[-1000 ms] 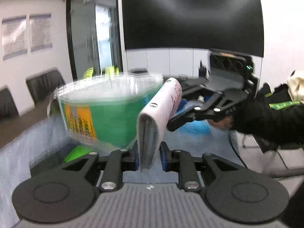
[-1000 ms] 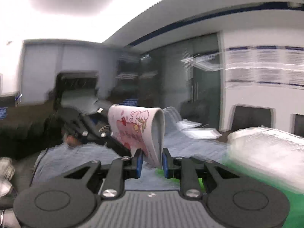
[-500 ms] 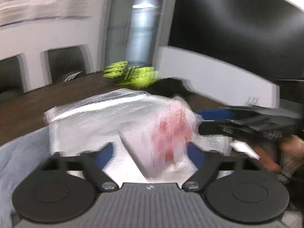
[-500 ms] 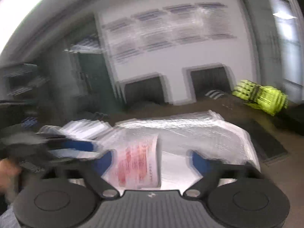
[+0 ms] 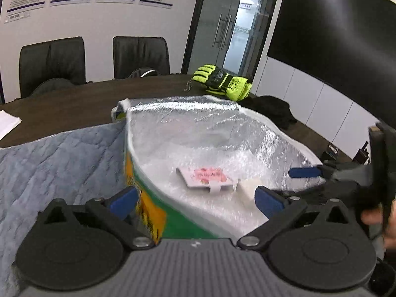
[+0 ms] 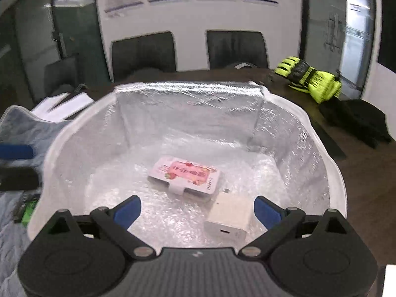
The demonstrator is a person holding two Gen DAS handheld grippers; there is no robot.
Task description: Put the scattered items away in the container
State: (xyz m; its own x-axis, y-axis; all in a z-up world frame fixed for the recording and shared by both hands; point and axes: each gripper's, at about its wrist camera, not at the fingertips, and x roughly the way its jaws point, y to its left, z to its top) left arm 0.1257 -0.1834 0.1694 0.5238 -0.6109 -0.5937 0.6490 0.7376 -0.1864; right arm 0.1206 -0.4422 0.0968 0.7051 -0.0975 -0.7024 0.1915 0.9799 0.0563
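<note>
Bag (image 6: 292,133) sits on my grey quilt (image 5: 57,163) on the dark table (image 5: 74,104); both grippers (image 5: 195,201) (image 6: 198,208) just spread wide, empty.

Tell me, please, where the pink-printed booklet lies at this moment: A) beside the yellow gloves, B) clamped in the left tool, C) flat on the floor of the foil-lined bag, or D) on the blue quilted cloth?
C: the pink-printed booklet lies flat on the silver floor of the foil-lined bag, next to a white charger block.
</note>
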